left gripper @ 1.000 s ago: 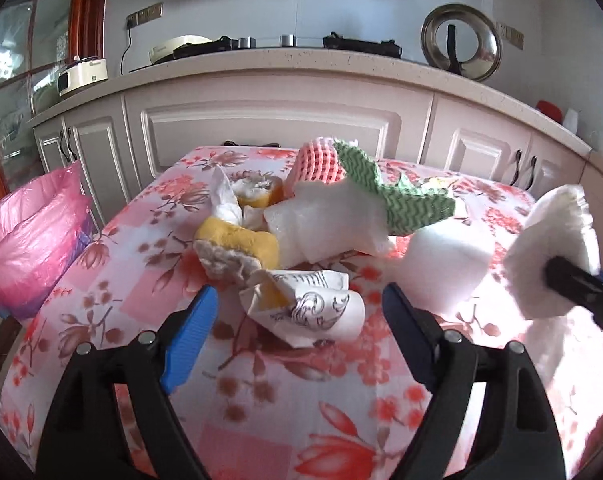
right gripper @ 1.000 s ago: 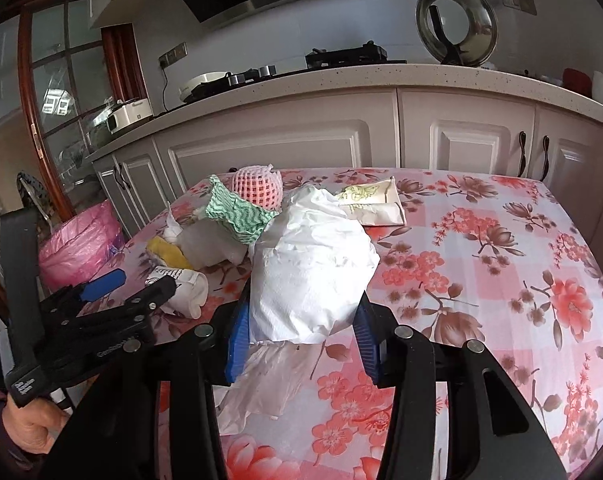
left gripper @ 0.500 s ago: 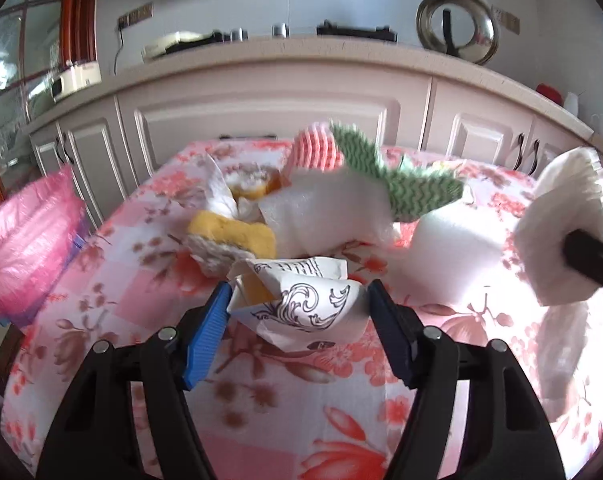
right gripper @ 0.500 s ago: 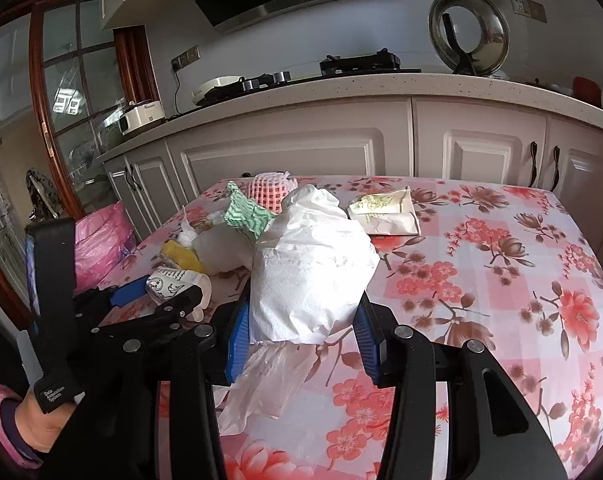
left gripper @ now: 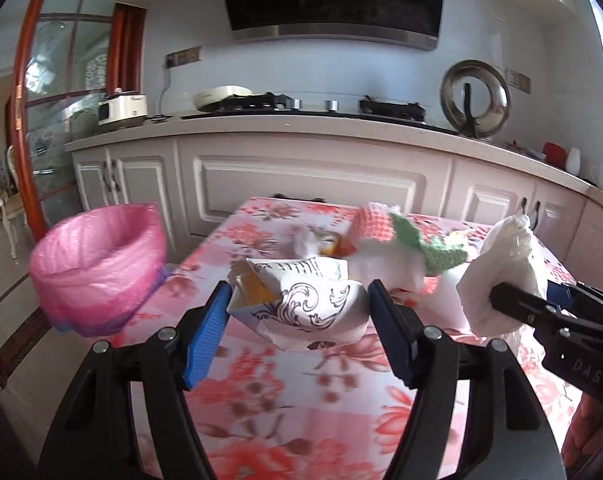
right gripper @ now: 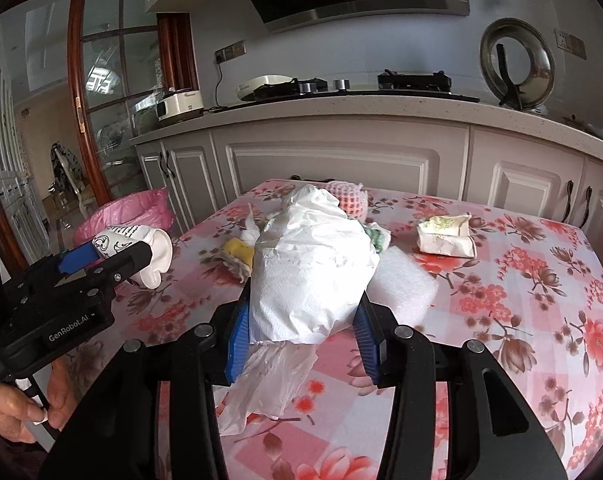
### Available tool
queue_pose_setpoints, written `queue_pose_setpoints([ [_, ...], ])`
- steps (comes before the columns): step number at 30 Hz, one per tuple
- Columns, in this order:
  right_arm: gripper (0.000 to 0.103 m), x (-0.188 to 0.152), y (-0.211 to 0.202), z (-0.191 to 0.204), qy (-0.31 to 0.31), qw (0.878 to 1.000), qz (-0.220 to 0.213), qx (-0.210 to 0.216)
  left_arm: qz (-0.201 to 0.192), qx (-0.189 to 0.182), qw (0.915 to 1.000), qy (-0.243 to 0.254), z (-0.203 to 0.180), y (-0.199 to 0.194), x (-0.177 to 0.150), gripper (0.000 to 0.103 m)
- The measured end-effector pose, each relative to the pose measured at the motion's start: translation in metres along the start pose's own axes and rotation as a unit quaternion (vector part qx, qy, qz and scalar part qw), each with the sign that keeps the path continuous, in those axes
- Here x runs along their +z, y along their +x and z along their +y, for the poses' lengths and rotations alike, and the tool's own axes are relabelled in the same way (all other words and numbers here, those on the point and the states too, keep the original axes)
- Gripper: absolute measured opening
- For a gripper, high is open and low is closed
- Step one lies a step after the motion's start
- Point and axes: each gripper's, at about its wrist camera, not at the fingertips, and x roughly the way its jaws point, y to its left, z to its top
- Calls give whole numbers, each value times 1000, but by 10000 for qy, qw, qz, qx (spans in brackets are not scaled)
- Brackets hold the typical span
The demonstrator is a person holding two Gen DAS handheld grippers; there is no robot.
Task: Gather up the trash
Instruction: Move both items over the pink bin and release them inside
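Note:
My left gripper (left gripper: pixel 299 292) is shut on a crumpled white paper cup (left gripper: pixel 313 308) with black ornament, held clear above the floral tablecloth (left gripper: pixel 341 392). In the right wrist view that cup (right gripper: pixel 141 244) hangs at the left, in front of a pink-lined bin (right gripper: pixel 133 216). My right gripper (right gripper: pixel 301 312) is shut on a big white wad of tissue and plastic bag (right gripper: pixel 309 268), with a loose tail hanging below it. The left wrist view shows this wad (left gripper: pixel 501 264) at the right. The bin (left gripper: pixel 97 264) stands off the table's left edge.
Trash lies on the table (right gripper: pixel 541 300): a pink foam net (right gripper: pixel 351 200), a green cloth (left gripper: pixel 429 248), a yellow sponge (right gripper: pixel 237 250), a white foam sheet (right gripper: pixel 405 284), a crumpled packet (right gripper: pixel 445 234). Kitchen cabinets (right gripper: pixel 325 160) run behind. A hand (right gripper: pixel 17 416) holds the left gripper.
The left gripper closed on the paper cup, lifted it off the table and swung left, so the pink bin looms larger. The right gripper rose a little with its wad.

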Motion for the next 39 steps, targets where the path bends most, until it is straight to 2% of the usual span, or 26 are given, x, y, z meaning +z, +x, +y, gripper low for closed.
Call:
queue_pose_setpoints([
  [8,44,18,28,60,-529,9977,84,420,103,382,9986,-349,58,-12,2,67],
  [16,44,35,60,121,-926,9912,123,943,82,933,9923,-806,133,-20,4,67],
  [27,44,74,109,197,-1206,9785,15,1673,-53,1585,9827,-958,213,-24,21,67],
  [33,44,103,149,222,-1262,9716,-37,1999,-138,1604,9830,-885,249,-9,31,68],
  [39,45,131,196,242,-1280,9695,-68,2087,-205,1708,9807,-932,287,25,54,68],
])
